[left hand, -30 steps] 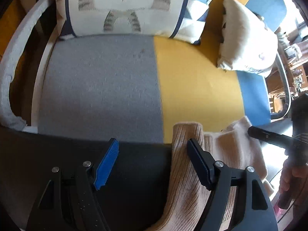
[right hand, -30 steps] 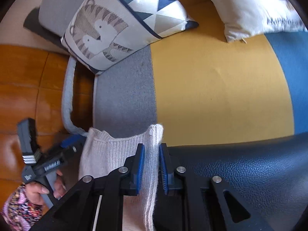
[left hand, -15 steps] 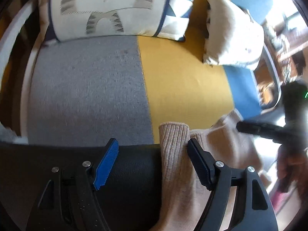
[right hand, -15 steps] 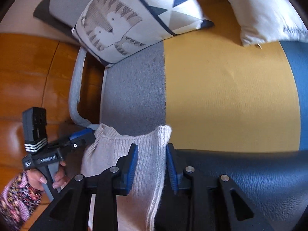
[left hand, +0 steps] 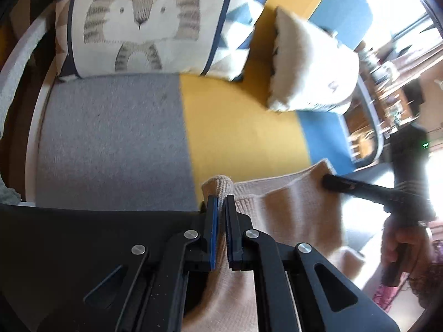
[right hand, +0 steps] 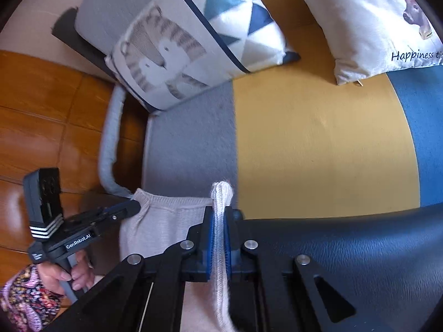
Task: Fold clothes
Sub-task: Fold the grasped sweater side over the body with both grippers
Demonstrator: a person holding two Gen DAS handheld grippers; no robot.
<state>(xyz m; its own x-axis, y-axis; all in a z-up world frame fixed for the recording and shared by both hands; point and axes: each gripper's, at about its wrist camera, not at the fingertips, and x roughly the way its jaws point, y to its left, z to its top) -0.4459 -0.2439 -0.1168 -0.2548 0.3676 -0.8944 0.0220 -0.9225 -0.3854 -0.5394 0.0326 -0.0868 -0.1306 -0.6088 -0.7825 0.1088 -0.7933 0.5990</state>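
Left wrist | both jaws clenched on sweater (left hand: 290,207) edge – apparently stretched sideways between grippers

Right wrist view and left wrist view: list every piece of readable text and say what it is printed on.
"GenRobot.AI" on the body of the left gripper, white letters on black, in the right wrist view.
"Happiness ti", cut off by the picture edge, on the white pillow.
A small mark on the white pillow in the left wrist view is too blurred to read.

Two cushions (right hand: 193,41) behind sweater (right hand: 163,221) on sofa (right hand: 318,152)
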